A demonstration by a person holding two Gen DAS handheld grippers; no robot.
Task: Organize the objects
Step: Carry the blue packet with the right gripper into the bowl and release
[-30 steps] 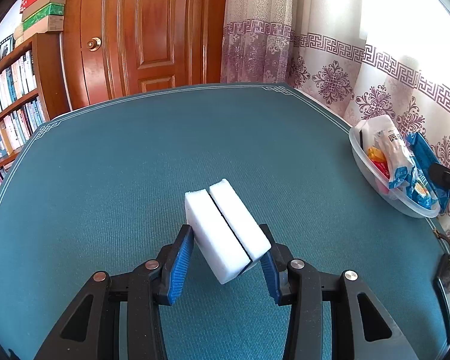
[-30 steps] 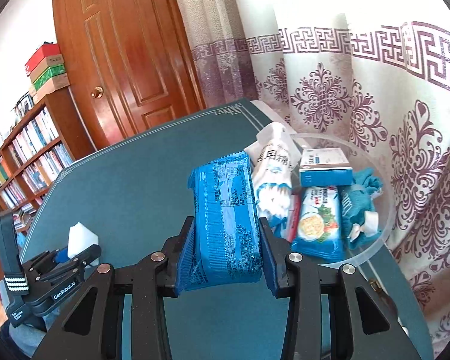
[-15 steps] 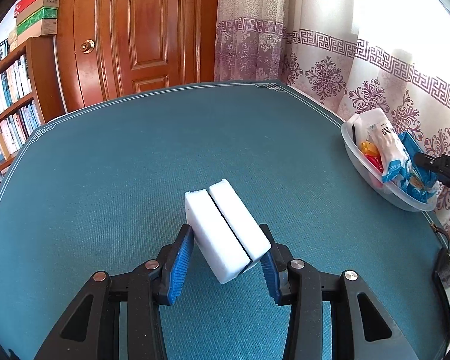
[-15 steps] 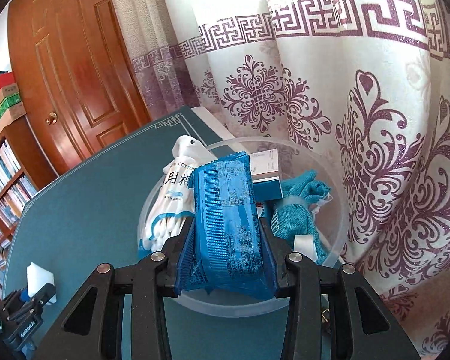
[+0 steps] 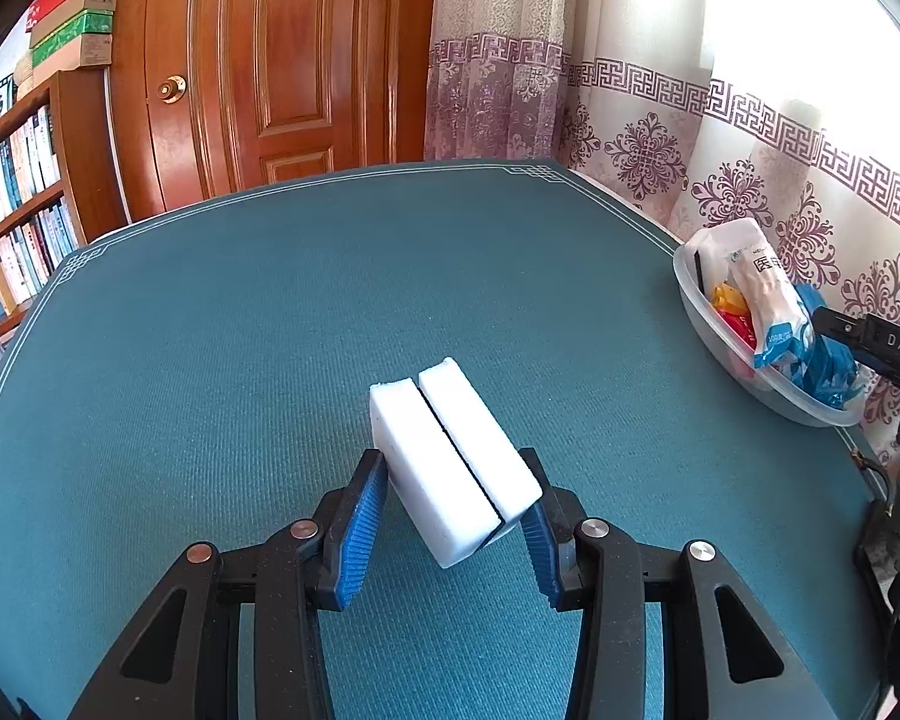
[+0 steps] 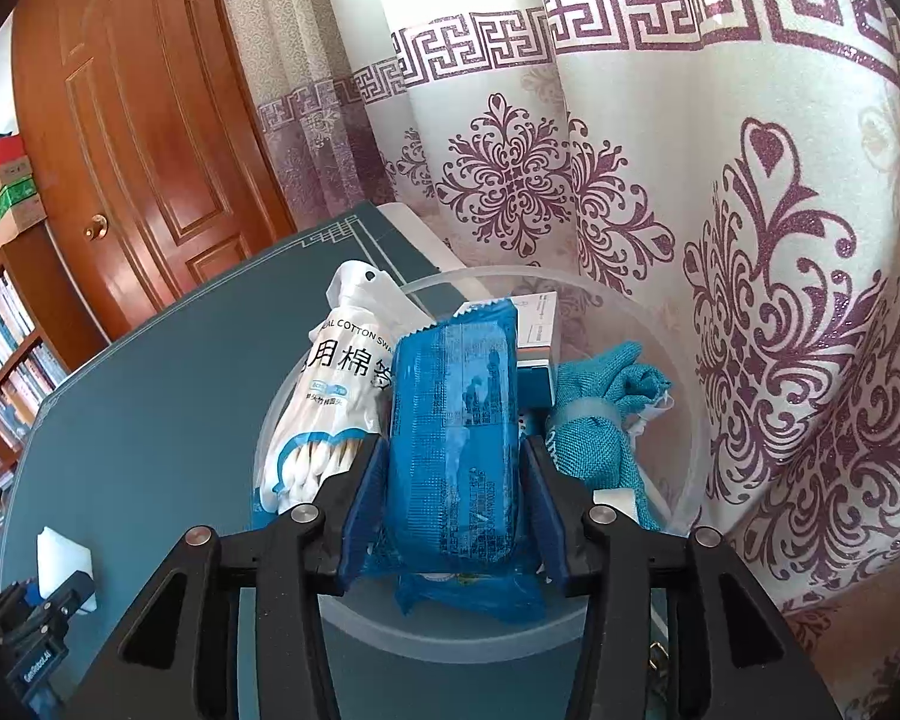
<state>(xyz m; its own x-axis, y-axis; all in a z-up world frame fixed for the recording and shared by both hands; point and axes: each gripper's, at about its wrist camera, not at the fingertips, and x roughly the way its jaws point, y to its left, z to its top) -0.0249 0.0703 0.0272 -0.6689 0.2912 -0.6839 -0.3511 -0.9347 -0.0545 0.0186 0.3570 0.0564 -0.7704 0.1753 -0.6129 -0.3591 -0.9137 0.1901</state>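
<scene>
My left gripper [image 5: 453, 510] is shut on a pair of white foam blocks [image 5: 450, 456], held tilted just above the teal table [image 5: 270, 330]. My right gripper [image 6: 453, 480] hangs over the clear plastic bowl [image 6: 699, 438] at the table's right edge. A blue snack packet [image 6: 456, 432] stands between its pads. The jaws are opening: the pads have just come off the packet's sides, and its lower end rests among the bowl's contents. The bowl [image 5: 720, 330] also shows at the right of the left wrist view, with the right gripper's finger [image 5: 870, 342] over it.
The bowl holds a bag of cotton swabs [image 6: 330, 396], a small box [image 6: 537, 336] and a teal cloth bundle [image 6: 594, 420]. A patterned curtain [image 6: 750, 240] hangs right behind it. A wooden door [image 5: 282, 60] and a bookshelf [image 5: 12, 228] stand beyond the table.
The right gripper carried the blue packet from beside the bowl to over it, then eased its jaws apart. The left gripper with the white blocks stayed still.
</scene>
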